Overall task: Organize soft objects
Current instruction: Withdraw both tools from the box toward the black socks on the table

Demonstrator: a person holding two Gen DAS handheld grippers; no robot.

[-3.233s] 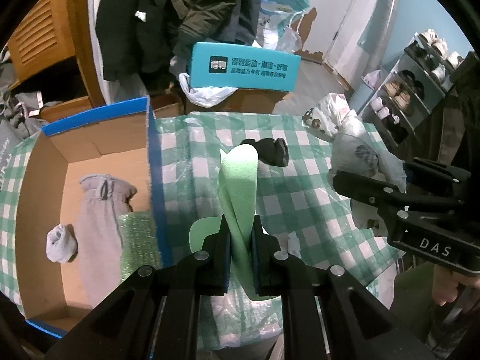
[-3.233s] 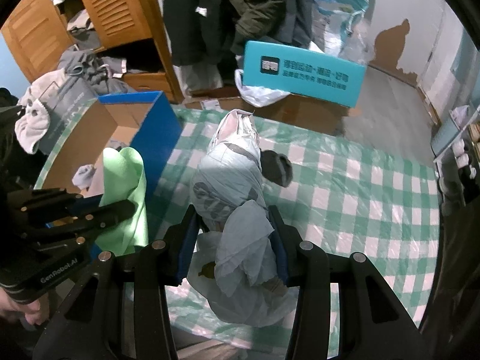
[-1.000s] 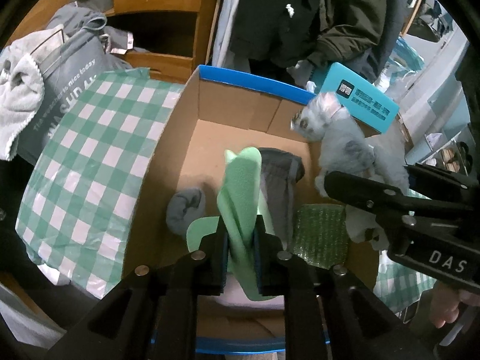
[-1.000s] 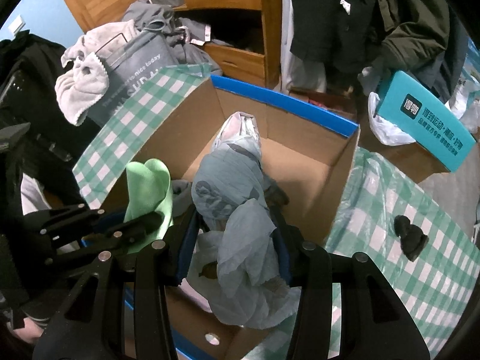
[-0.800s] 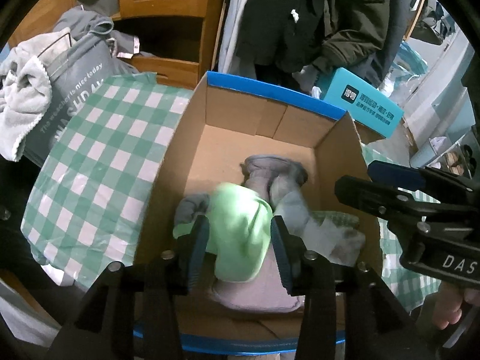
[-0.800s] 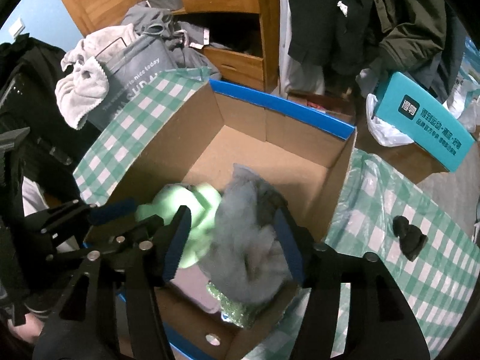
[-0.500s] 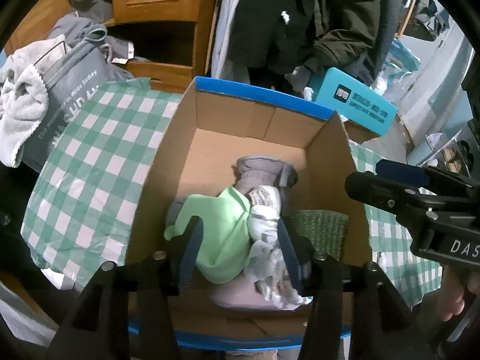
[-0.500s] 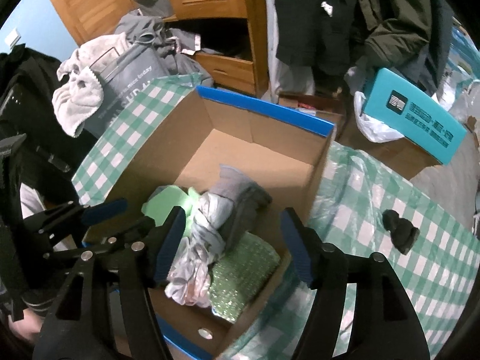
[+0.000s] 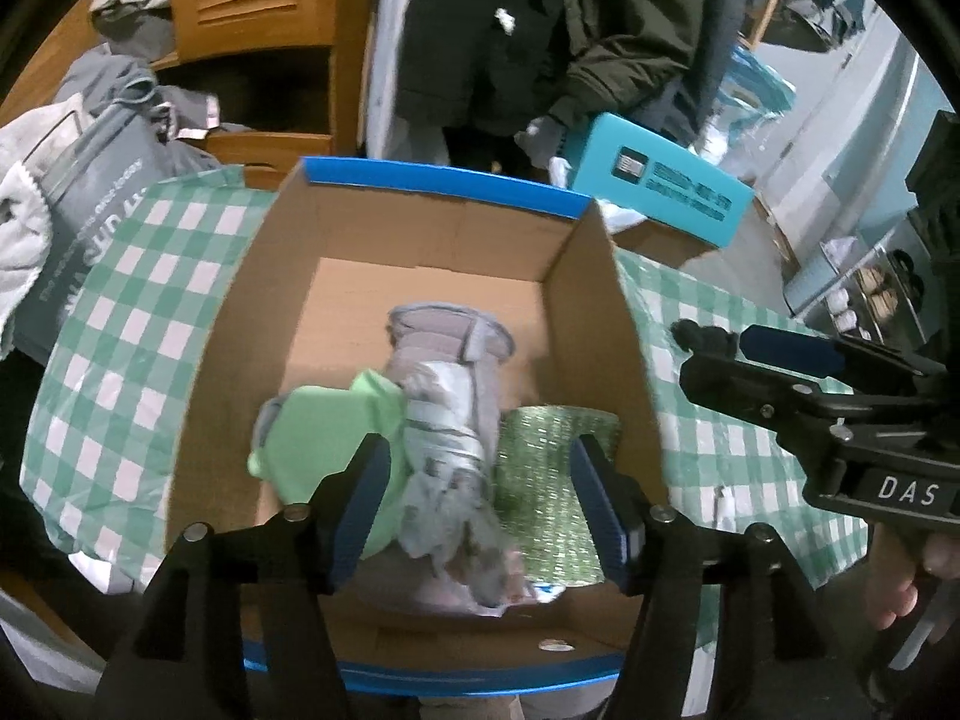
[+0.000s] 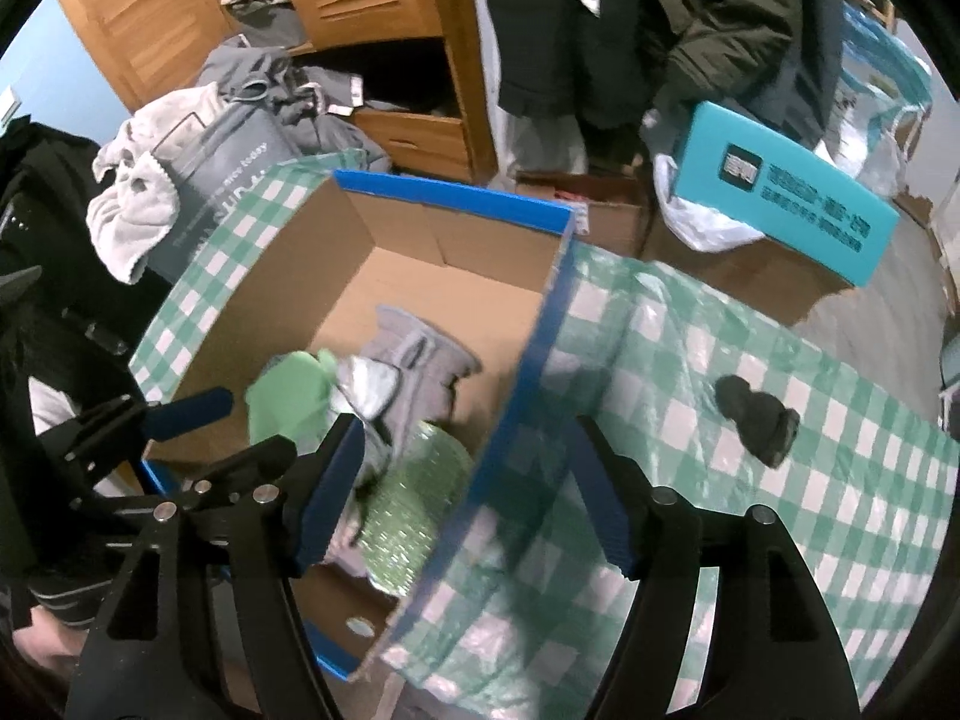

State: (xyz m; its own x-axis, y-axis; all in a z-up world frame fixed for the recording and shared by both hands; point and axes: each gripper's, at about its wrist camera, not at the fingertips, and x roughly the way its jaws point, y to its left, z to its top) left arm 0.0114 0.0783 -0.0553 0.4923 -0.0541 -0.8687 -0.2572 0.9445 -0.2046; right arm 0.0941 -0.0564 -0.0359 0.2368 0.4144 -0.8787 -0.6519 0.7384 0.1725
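Note:
A cardboard box with a blue rim (image 9: 444, 186) stands on the green checked tablecloth (image 9: 120, 324). In it lie a green cloth (image 9: 324, 438), a pale grey-blue bundle (image 9: 444, 438), a grey garment (image 9: 447, 336) and a glittery green pad (image 9: 552, 462). My left gripper (image 9: 480, 468) hovers over the box, its jaws opening, with nothing pressed between the pads. My right gripper (image 10: 468, 444) hangs above the box's right wall (image 10: 540, 336), jaws also opening and holding nothing. A small dark soft object (image 10: 756, 417) lies on the cloth to the right.
Beyond the table sit a teal carton (image 10: 786, 210) on a brown box, a grey bag (image 10: 228, 180) with a white towel (image 10: 132, 210), a wooden cabinet (image 10: 360, 12) and hanging dark coats (image 9: 540, 30). A hand (image 9: 912, 576) holds the right gripper.
Both grippers opened and let go. The green cloth and the pale bundle dropped into the box. Both grippers then drew away, the right one shifting over the box's right wall.

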